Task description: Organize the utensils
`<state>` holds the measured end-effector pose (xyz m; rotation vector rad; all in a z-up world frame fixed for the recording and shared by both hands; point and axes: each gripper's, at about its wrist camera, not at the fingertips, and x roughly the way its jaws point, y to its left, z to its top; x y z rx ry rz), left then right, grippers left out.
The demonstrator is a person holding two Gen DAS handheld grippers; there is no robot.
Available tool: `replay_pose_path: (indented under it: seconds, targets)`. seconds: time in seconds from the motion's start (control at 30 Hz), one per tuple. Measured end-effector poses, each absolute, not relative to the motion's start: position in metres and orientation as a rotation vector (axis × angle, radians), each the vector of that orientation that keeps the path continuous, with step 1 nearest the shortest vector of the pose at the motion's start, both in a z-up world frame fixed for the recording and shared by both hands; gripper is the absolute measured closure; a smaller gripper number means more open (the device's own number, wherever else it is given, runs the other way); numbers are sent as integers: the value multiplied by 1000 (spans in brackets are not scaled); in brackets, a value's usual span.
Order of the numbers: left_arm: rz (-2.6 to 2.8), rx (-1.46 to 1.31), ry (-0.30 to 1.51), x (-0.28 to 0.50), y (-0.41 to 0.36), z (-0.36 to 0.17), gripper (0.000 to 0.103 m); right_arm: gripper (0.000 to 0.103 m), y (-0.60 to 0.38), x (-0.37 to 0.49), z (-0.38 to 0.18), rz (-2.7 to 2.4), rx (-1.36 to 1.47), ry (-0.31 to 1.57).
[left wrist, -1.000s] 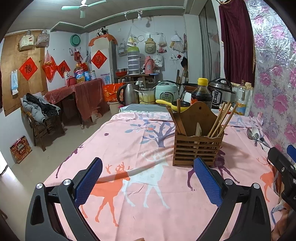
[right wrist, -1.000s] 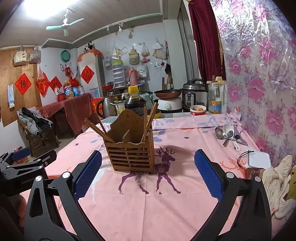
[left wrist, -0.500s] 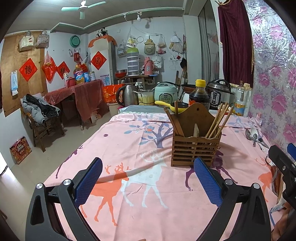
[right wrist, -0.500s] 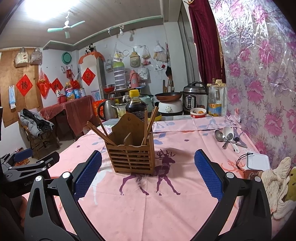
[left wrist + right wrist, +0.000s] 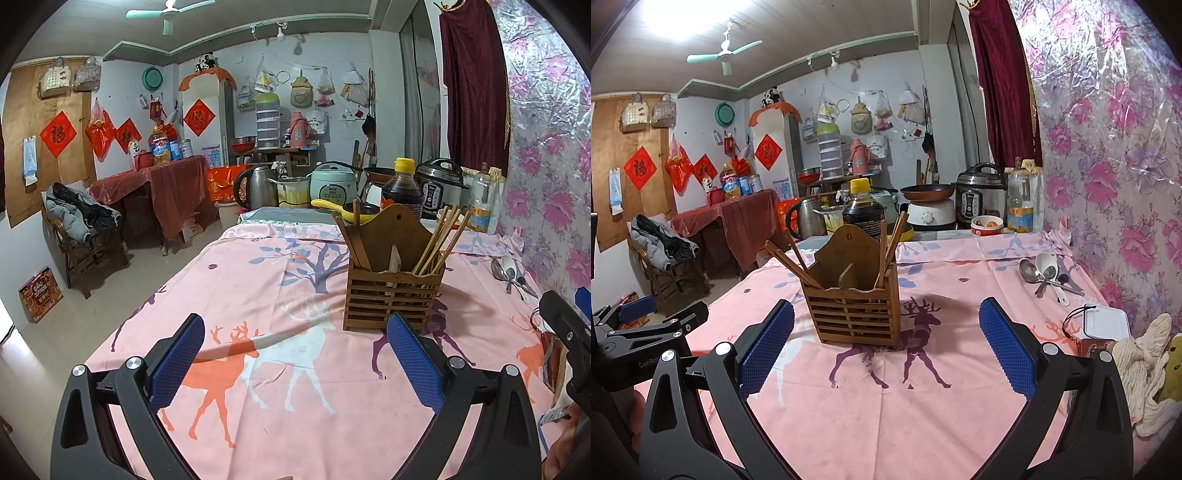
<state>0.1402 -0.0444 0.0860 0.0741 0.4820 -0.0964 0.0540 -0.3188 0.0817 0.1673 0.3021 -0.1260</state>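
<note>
A slatted wooden utensil holder [image 5: 393, 291] [image 5: 855, 308] stands on the pink deer-print tablecloth [image 5: 280, 295]. Several chopsticks [image 5: 439, 240] [image 5: 892, 240] lean in it. A pile of spoons [image 5: 511, 271] [image 5: 1047, 275] lies on the cloth at the far right near the wall. My left gripper [image 5: 295, 350] is open and empty, above the cloth in front of the holder. My right gripper [image 5: 886, 343] is open and empty, also in front of the holder. Each gripper shows at the edge of the other's view.
A soy sauce bottle [image 5: 863, 210], kettle [image 5: 256, 186], rice cookers [image 5: 334, 182] and a pan stand at the table's far end. A white lidded box [image 5: 1106, 325] and a cream cloth [image 5: 1145, 365] lie at the right edge. The flowered wall [image 5: 1108, 166] bounds the right side.
Both grippers have drifted slightly; the holder sits a little further left in the left wrist view. Both stay open and empty.
</note>
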Motion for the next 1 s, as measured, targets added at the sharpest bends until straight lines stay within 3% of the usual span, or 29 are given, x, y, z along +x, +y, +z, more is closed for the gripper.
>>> replay_pose_path:
  seconds: [1.0]
  targets:
    - [-97, 73, 483, 140, -43, 86, 6, 7, -319, 53, 85, -119, 165, 299]
